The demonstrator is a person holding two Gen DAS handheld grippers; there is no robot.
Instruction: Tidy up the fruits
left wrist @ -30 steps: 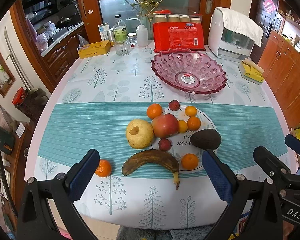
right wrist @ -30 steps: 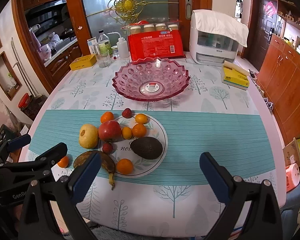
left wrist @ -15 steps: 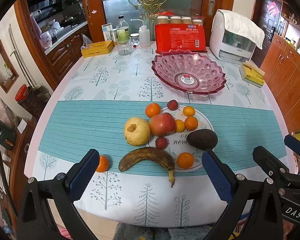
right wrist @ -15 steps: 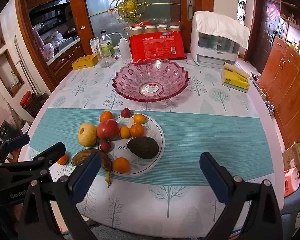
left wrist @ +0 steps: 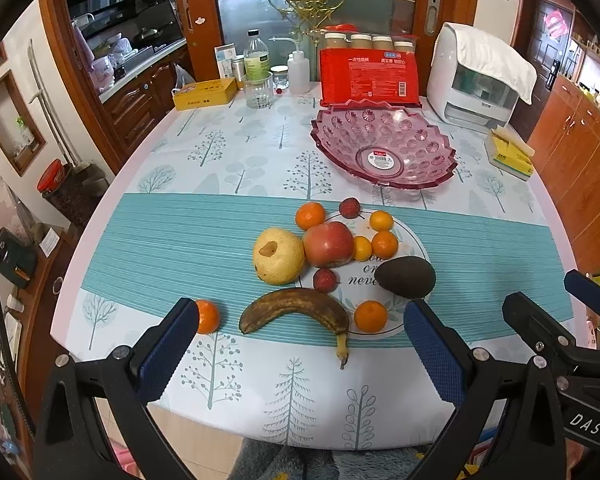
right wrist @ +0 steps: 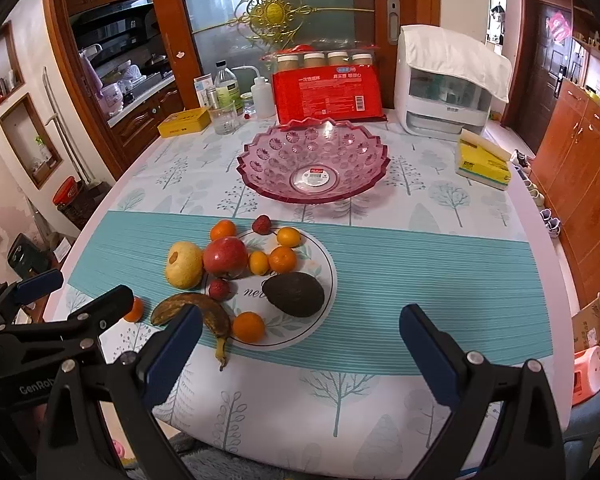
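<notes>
Through my left camera, my left fingers are spread wide and hold nothing — I hang them over the near edge of the desk so the whole spread of fruit lies ahead. The brown banana sits just beyond the gap between the fingers; a small orange peeks out beside my left-hand pad. Further ahead the pear, the apple and the avocado crowd a printed round mat, and the empty pink bowl waits beyond them — probably where the fruit belongs.

Through my right camera, my right fingers are just as wide and empty. Here the fruit lies ahead and toward my left-hand pad, the avocado nearest the gap. The bowl stands straight ahead, well apart. The other tool juts in at the far left.
</notes>
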